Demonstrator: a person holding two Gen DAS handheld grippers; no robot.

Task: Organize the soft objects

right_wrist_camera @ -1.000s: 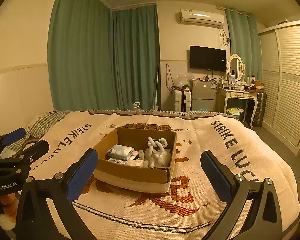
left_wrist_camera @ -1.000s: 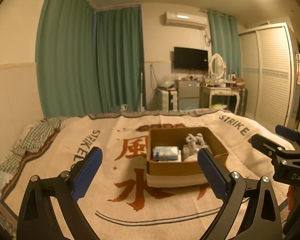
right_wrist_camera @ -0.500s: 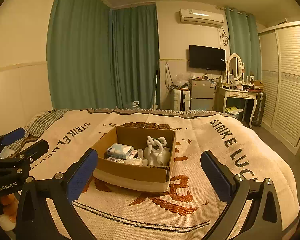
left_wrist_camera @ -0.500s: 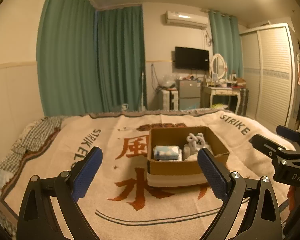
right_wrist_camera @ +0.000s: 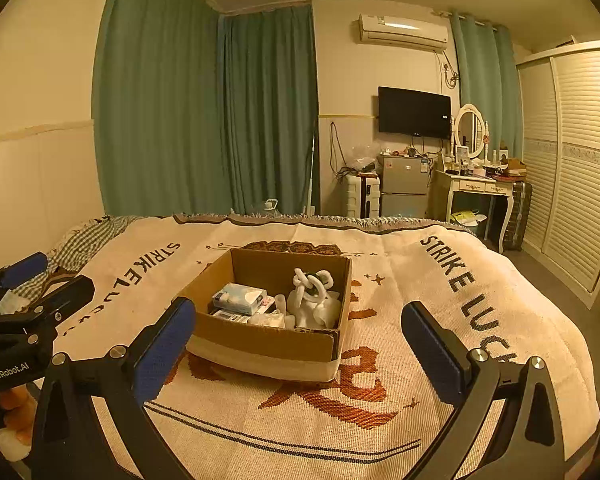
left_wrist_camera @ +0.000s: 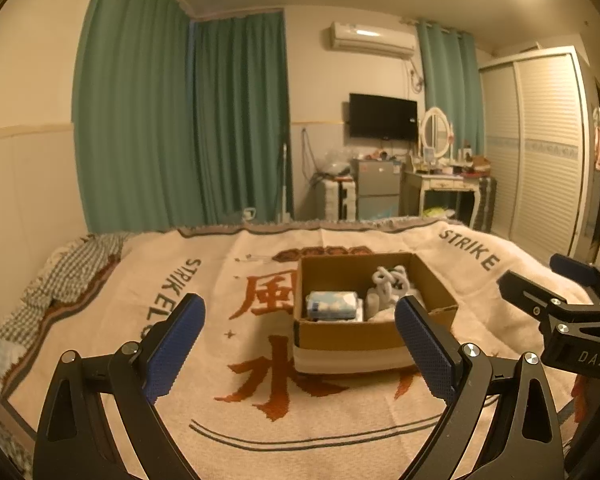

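Left wrist view: your left gripper (left_wrist_camera: pixel 298 338) hangs spread wide above the blanket (left_wrist_camera: pixel 228 364), gripping nothing. Your right gripper (right_wrist_camera: pixel 300 344) is likewise spread and empty, low over the same blanket. Past both, the box (right_wrist_camera: pixel 268 346) sits mid-bed, clear of the fingers. Inside: tissue pack (right_wrist_camera: pixel 240 299) on the left, white knotted toy (right_wrist_camera: pixel 314 288) on the right, touching small white items between them. Farther back, green curtains (left_wrist_camera: pixel 180 128), TV (right_wrist_camera: pixel 414 112).
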